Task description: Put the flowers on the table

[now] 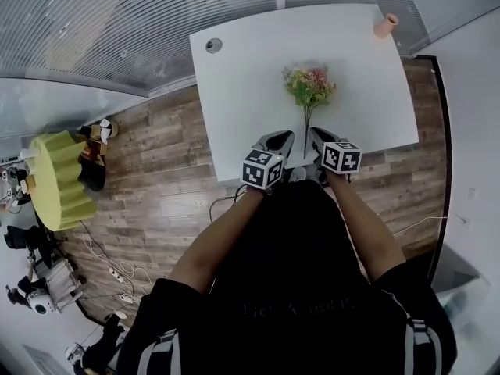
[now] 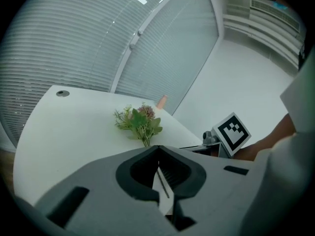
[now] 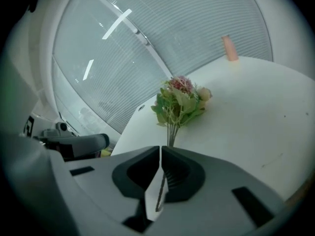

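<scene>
Near desk (image 1: 234, 108) edge: left gripper (image 1: 280, 141) & right gripper (image 1: 319, 141) side by side, forearms angled inward. Both sets of fingers (image 3: 189, 171) clamp the flowers (image 1: 309, 86) by thin stems, blooms toward desk centre. Far right corner: pink cup (image 1: 386, 25), upright, contents not visible.

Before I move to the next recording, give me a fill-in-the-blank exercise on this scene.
The table under the flowers is ____. Their stems point ____ the person. The peach vase stands at the table's far ____ corner.
Missing words: white; toward; right.
</scene>
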Tool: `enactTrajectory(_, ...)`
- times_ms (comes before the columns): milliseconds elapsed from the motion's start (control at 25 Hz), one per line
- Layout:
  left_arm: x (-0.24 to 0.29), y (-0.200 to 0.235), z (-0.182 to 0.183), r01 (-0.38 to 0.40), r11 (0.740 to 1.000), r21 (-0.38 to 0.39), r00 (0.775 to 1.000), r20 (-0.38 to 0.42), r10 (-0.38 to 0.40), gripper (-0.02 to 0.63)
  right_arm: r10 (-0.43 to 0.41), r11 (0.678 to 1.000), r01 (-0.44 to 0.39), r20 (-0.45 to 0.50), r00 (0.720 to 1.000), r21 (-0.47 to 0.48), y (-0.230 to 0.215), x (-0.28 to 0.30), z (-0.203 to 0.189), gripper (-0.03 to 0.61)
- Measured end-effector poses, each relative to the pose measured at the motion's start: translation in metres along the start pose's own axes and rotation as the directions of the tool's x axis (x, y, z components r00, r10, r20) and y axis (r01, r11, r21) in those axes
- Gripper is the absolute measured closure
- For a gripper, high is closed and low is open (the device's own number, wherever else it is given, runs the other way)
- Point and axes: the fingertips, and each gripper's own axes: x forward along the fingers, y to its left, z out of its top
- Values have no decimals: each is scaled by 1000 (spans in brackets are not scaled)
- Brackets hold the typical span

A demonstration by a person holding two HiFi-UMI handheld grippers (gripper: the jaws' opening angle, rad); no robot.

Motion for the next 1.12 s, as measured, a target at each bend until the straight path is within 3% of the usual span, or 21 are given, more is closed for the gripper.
enactTrajectory(360, -18, -24, 12, 33, 992, 124, 999, 39, -38, 595, 74, 981, -60, 71, 995, -185, 41, -28, 12, 549)
enactTrajectory(520, -26, -32, 13, 32, 982, 184, 998, 42, -41, 595, 110, 976, -87, 105, 988, -199, 57, -41, 16, 549)
enactTrajectory(1120, -72, -70, 31, 56, 963, 263, 986, 137, -95, 595, 210, 941, -135, 226, 951, -310, 110, -113, 37, 549)
